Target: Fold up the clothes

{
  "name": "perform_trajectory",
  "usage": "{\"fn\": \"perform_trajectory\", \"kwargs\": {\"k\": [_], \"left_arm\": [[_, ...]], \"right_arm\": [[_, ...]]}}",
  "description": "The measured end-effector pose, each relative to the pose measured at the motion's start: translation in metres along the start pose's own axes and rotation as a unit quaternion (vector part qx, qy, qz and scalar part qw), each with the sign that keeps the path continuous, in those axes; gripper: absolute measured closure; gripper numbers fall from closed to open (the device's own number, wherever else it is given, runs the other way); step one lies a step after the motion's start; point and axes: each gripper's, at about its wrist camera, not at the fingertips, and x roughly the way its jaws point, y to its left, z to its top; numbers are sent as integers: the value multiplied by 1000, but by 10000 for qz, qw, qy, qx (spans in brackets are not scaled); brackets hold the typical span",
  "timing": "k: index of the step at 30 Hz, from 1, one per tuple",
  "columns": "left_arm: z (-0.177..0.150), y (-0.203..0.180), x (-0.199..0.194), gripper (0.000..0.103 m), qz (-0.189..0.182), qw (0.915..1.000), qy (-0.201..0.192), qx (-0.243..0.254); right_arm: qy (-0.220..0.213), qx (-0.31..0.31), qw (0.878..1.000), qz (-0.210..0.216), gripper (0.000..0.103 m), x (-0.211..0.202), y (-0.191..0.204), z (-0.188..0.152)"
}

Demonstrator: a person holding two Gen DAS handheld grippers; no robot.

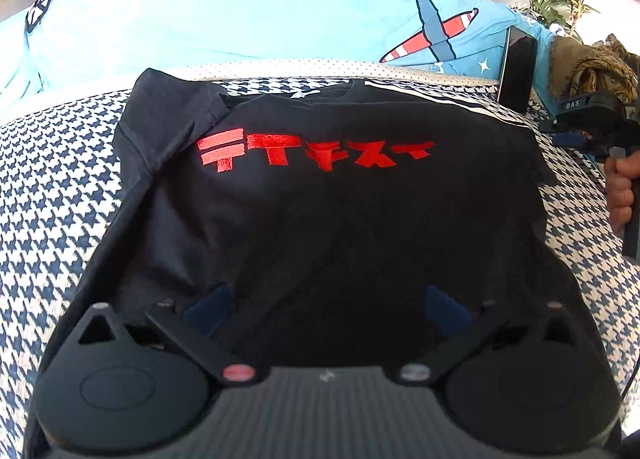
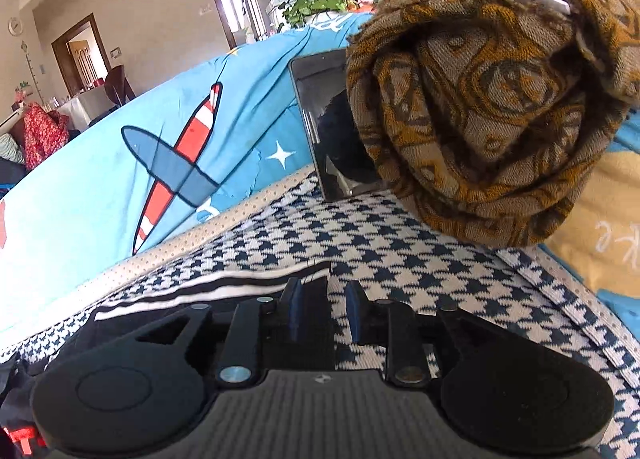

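The black cotton T-shirt with red lettering (image 1: 320, 187) lies flat on the houndstooth bed cover (image 1: 52, 195). Left claw (image 1: 332, 303) released, hovering above the hem; right claw (image 2: 322, 311) narrowly parted over the striped sleeve edge (image 2: 224, 291), gripping nothing. Risk: it pinches cover too.

Houndstooth cover (image 1: 52, 195) bears black T-shirt (image 1: 320, 219), phone (image 2: 320, 127).

Both wrist views look down, close, sharing houndstooth cover (image 1: 60, 187).
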Motion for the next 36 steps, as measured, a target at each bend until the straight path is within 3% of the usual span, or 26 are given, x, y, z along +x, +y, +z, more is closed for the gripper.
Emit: {"fn": "perform_trajectory", "kwargs": {"k": [8, 11, 14, 24, 27, 29, 31, 36], "left_arm": [[8, 15, -11, 0, 173, 9993, -243, -246], [10, 17, -14, 0, 222, 9989, -316, -256], [10, 20, -17, 0, 301, 9987, -349, -229], [13, 43, -26, 0, 572, 9964, -461, -414], [16, 59, -27, 0, 618, 9940, -455, -778], [17, 68, -27, 0, 639, 9920, -438, -994], [18, 75, -26, 0, 739, 9901, -425, -1114], [18, 87, -25, 0, 1053, 9858, -403, -1248]], "right_arm": [[960, 103, 9907, 963, 74, -37, -2, -35], [1146, 14, 9856, 1243, 67, -52, 1, -51], [1387, -95, 9805, 1392, 66, -56, 5, -64], [1349, -1012, 9738, 1524, 59, -65, 30, -88], [1270, -1354, 9717, 1458, 67, -70, 39, -97], [1221, -1558, 9700, 1409, 88, -74, 45, -103], [1192, -1587, 9703, 1385, 96, -76, 45, -106], [1107, -1441, 9764, 1163, 98, -87, 37, -106]]}}
